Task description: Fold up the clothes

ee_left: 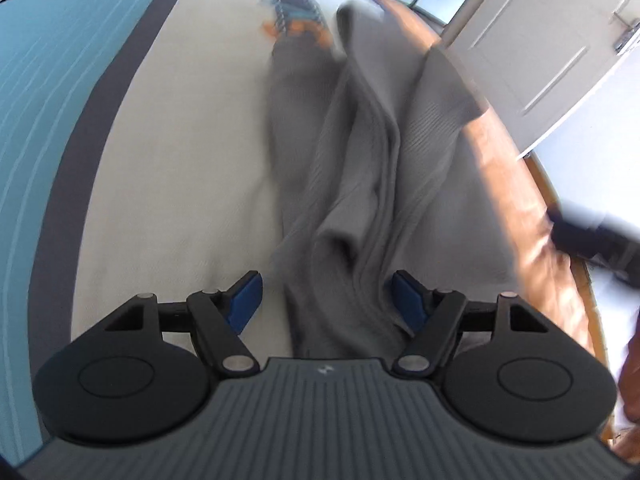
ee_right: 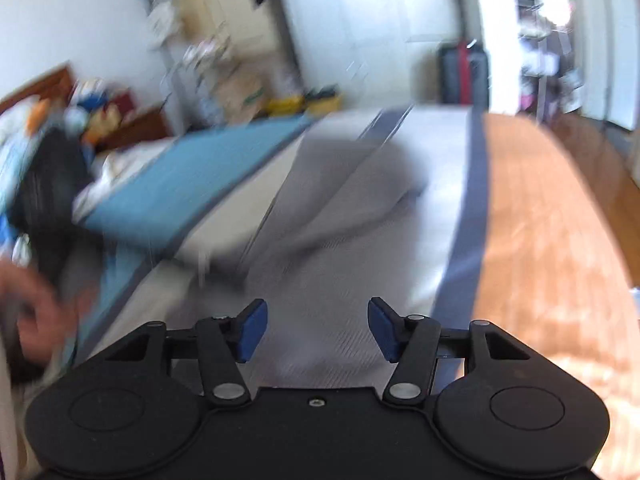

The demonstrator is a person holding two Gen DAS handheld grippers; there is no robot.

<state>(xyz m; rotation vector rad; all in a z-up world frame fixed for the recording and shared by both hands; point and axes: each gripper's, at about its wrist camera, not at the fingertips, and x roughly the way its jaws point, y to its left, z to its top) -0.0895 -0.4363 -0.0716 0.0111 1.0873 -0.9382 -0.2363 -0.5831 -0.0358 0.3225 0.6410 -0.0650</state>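
The left tool [ee_left: 327, 302], jaws spread, straddles the bunched grey garment [ee_left: 360, 168] at centre frame on the bed [ee_left: 180, 152]. The blurred right view alone shows the right tool [ee_right: 318, 330] released. No writing is legible.

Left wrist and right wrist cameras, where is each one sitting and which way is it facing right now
Left wrist: on the left gripper, looking along the bed at the bunched grey garment between its open blue fingers; the bed's wooden edge runs along the right.
Right wrist: on the right gripper, open, facing across the bed toward the room's far wall; a blurred hand shows at the left edge.
Shared: the grey garment, the white sheet and the blue blanket.
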